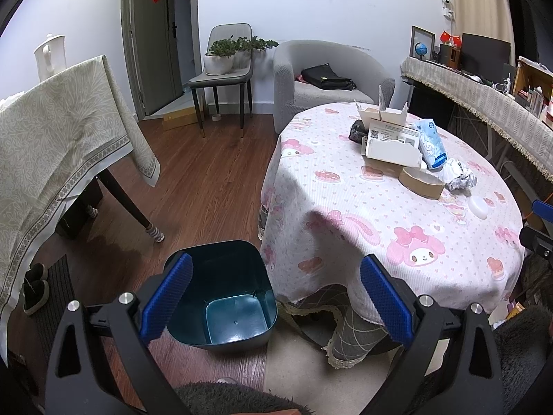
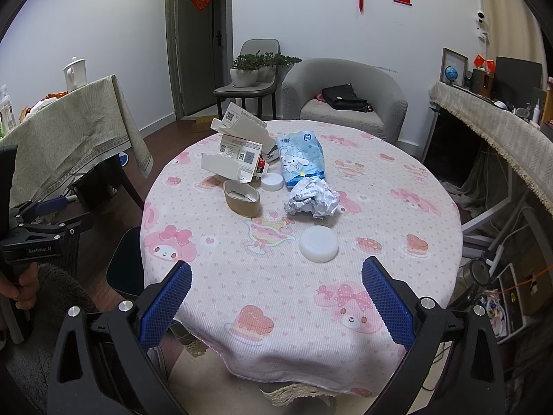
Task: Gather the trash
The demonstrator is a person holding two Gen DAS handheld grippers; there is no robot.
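Note:
A round table with a pink cartoon cloth [image 2: 397, 242] carries trash: a white plastic lid [image 2: 318, 243], a crumpled paper ball [image 2: 312, 197], a brown cardboard ring [image 2: 241, 197], torn white boxes [image 2: 238, 154], a blue tissue pack [image 2: 300, 159] and a smaller white lid [image 2: 271, 182]. A dark blue bin [image 1: 224, 294] stands empty on the floor left of the table [image 1: 345, 242]. My left gripper [image 1: 276, 302] is open above the bin. My right gripper [image 2: 276, 306] is open over the table's near edge, short of the white lid.
A second table with a grey-green cloth [image 1: 52, 145] stands at the left. A grey armchair [image 2: 345, 93] with a black bag and a chair with plants [image 2: 257, 69] stand behind. A cluttered counter [image 2: 501, 128] runs along the right. Shoes [image 1: 34, 288] lie on the floor.

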